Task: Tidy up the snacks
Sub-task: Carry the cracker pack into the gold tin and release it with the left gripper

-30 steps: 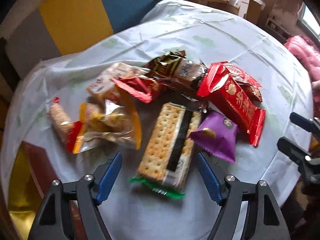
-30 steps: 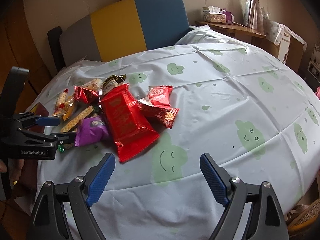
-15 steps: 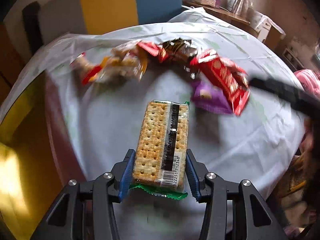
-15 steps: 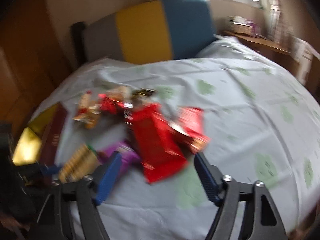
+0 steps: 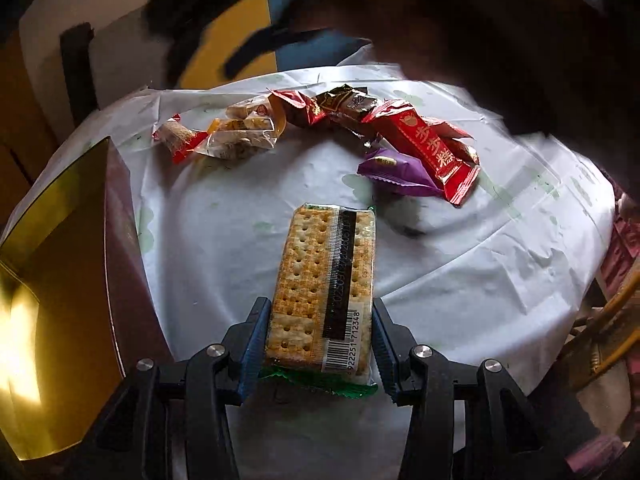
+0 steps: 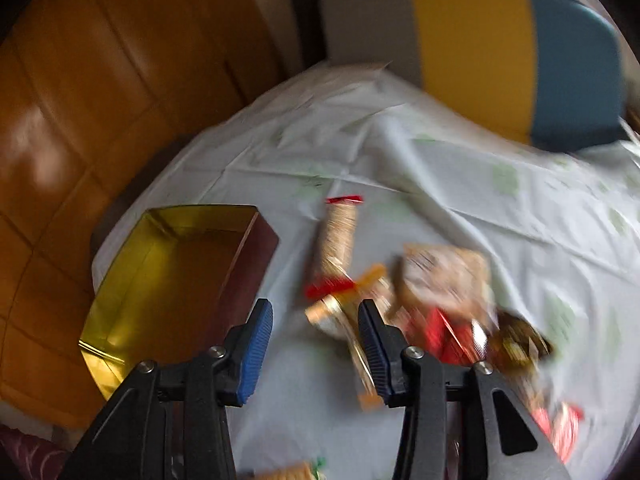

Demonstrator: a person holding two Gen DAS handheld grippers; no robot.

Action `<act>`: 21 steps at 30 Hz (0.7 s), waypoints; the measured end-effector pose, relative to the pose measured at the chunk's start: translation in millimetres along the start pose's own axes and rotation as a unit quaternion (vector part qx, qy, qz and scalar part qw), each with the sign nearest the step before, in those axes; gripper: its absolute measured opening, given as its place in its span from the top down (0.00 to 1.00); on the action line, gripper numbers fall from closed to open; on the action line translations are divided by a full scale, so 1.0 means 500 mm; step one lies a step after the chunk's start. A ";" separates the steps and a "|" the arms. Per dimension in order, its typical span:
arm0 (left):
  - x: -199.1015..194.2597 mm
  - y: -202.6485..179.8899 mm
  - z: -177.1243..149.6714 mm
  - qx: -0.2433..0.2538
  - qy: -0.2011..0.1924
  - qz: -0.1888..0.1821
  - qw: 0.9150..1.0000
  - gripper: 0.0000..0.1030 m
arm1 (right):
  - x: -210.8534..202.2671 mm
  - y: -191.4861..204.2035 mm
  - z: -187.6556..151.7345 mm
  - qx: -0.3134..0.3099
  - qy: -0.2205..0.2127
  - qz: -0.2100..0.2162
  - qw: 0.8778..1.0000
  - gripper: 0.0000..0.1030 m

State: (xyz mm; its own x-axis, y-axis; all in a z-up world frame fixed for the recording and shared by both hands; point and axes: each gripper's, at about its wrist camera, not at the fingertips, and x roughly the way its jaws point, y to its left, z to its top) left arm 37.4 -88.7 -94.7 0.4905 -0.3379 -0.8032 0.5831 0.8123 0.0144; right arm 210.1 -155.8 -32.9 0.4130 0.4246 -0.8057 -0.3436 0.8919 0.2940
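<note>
The rectangular clear-wrapped cracker packet (image 5: 325, 288) is clamped at its near end by the left gripper (image 5: 320, 344), angled downward. The right gripper (image 6: 316, 344), jaws just narrowed with nothing between them, is tilted down above the pale tablecloth (image 6: 400, 168).

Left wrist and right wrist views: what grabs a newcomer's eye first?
In the left wrist view, the cracker pack fills the centre, clamped between the left gripper pads above the white tablecloth. Behind it a loose heap of snacks runs across the table, led by the long red packet and the purple packet. In the right wrist view, the gold-lined box sits open at the table's left edge, with nothing between the right gripper jaws, which have just been closing.
</note>
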 end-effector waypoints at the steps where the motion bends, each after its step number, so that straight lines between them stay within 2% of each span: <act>1: 0.001 0.000 0.001 -0.001 -0.002 -0.001 1.000 0.52 | 0.024 0.004 0.016 -0.008 0.012 -0.004 1.000 0.56; 3: 0.000 0.005 -0.001 -0.008 -0.006 -0.008 1.000 0.52 | 0.090 0.013 0.053 -0.019 0.038 -0.022 0.999 0.56; 8: 0.000 0.005 -0.001 -0.004 -0.008 -0.009 1.000 0.52 | 0.208 0.010 0.084 -0.031 0.097 -0.056 0.993 0.56; 9: 0.000 0.006 -0.002 -0.003 -0.008 -0.010 1.000 0.52 | 0.225 0.003 0.087 -0.030 0.108 -0.063 0.992 0.66; 11: -0.001 0.006 -0.002 -0.003 -0.009 -0.011 1.000 0.52 | 0.237 -0.004 0.088 -0.035 0.105 -0.080 0.991 0.67; 15: -0.001 0.005 -0.004 -0.008 -0.011 -0.011 1.000 0.53 | 0.173 -0.007 0.072 -0.019 0.073 -0.058 0.995 0.69; 21: -0.002 0.010 -0.013 -0.015 -0.014 -0.011 1.000 0.53 | 0.010 -0.020 0.004 -0.006 0.027 -0.043 0.999 0.69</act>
State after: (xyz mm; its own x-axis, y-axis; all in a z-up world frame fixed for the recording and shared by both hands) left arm 35.7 -81.3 -97.9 0.4956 -0.3695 -0.7861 0.5745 0.8182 -0.0223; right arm 217.3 -162.2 -38.8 0.3948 0.3380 -0.8543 -0.3186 0.9225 0.2178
